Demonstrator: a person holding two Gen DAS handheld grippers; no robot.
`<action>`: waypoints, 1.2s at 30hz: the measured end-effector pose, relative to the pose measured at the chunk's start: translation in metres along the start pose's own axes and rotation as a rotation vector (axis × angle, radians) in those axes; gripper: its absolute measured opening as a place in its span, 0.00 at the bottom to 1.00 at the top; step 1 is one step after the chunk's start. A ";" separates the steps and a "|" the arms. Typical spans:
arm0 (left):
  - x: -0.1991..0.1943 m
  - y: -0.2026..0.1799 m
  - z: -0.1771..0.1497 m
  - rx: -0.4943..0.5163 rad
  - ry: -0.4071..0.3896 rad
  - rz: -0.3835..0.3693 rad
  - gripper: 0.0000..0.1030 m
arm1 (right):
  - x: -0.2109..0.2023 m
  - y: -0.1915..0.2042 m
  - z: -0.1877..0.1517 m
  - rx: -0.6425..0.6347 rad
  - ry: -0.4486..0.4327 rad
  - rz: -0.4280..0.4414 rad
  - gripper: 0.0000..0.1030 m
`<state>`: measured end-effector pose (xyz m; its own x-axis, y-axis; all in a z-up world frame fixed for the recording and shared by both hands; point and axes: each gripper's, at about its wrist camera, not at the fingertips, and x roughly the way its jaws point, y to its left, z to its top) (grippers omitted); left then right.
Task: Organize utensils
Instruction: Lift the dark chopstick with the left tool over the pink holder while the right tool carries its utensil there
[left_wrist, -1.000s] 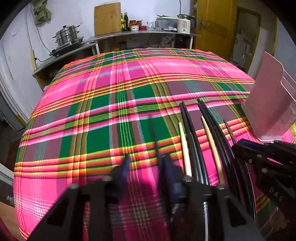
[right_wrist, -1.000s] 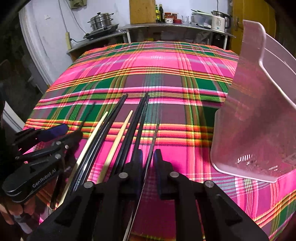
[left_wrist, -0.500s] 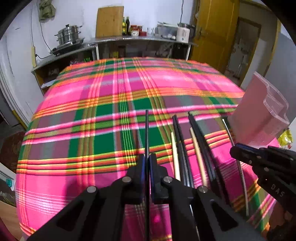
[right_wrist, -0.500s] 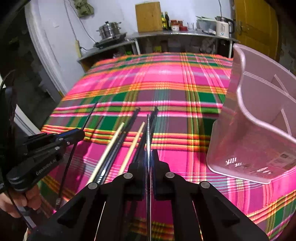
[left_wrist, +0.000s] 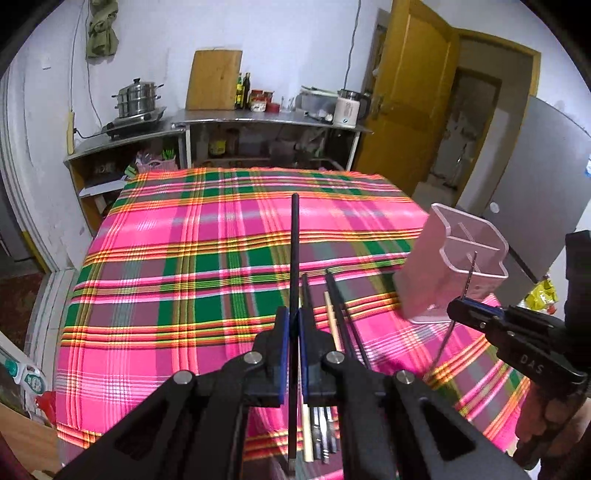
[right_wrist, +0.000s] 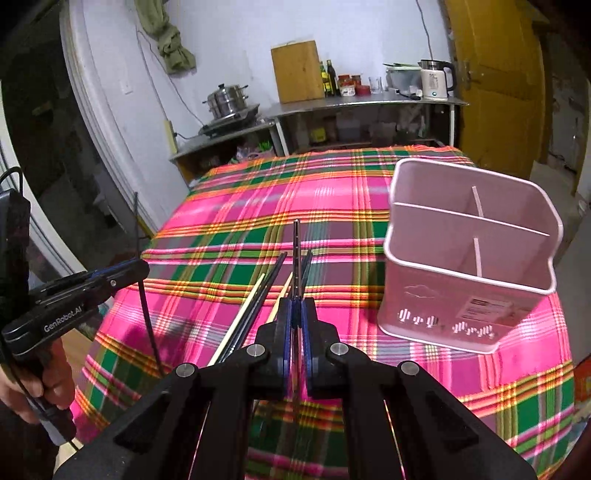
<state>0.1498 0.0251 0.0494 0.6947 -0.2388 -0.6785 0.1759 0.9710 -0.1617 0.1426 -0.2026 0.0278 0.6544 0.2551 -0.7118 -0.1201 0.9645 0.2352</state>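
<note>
My left claw (left_wrist: 291, 325) is clamped on a black chopstick (left_wrist: 294, 251), which sticks up between the blue pads above the plaid desk (left_wrist: 184, 280). My right claw (right_wrist: 294, 317) is clamped on a thin metal chopstick (right_wrist: 296, 254), or so it looks, as the rod is slim and blurred. The remaining chopsticks (right_wrist: 255, 306), pale and black ones, lie side by side on the cloth below both claws. The pink utensil holder (right_wrist: 465, 273) stands upright on the desk to their right, its compartments empty.
</note>
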 end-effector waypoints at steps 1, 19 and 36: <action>-0.003 -0.003 0.001 0.003 -0.004 -0.005 0.06 | -0.005 -0.001 0.000 0.001 -0.009 0.001 0.05; -0.034 -0.050 0.030 0.016 -0.055 -0.131 0.05 | -0.067 -0.027 0.005 0.059 -0.124 0.015 0.05; -0.025 -0.120 0.109 0.036 -0.123 -0.300 0.05 | -0.121 -0.090 0.060 0.164 -0.296 -0.046 0.05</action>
<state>0.1874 -0.0858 0.1633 0.6868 -0.5152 -0.5127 0.4083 0.8570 -0.3143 0.1185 -0.3243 0.1324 0.8474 0.1574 -0.5071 0.0206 0.9446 0.3276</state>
